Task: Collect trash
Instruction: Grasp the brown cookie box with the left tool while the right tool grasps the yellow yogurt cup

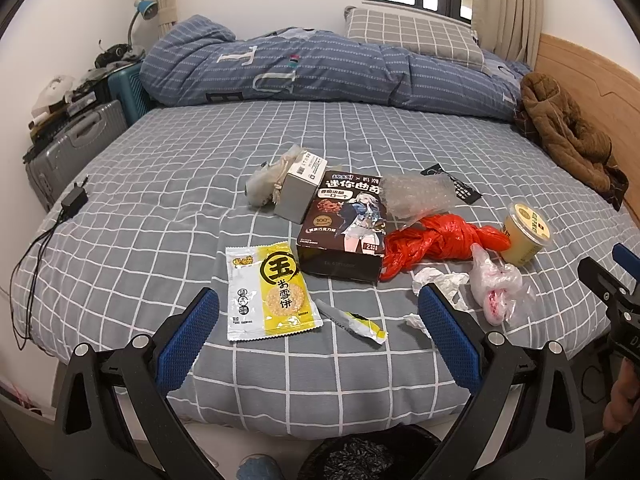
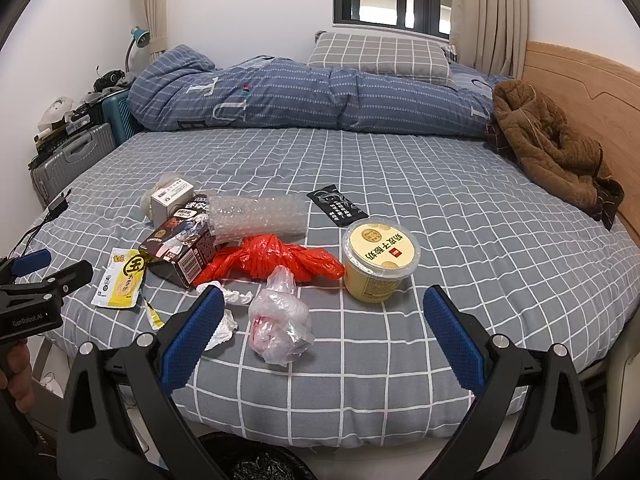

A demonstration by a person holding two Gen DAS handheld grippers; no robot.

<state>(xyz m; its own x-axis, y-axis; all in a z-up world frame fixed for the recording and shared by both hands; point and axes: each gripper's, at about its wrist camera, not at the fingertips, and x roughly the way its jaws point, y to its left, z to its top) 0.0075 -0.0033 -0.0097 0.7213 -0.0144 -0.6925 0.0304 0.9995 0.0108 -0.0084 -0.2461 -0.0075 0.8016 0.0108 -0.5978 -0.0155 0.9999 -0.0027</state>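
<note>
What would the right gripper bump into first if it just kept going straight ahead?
Probably the crumpled clear plastic bag. It lies on the bed just ahead of the open right gripper, a bit left of its middle line. The yellow pudding cup sits farther on. Depth is hard to judge.

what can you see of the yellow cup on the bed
The yellow cup is a squat, clear-looking plastic tub of pale yellow contents, sealed by a yellow lid with a round emblem, Chinese characters and a small red square. It stands upright on the bed, nearest the right gripper, whose fingers are open and apart from it. The red bag lies just to its left, close but not clearly touching. A label runs down its side.
</note>
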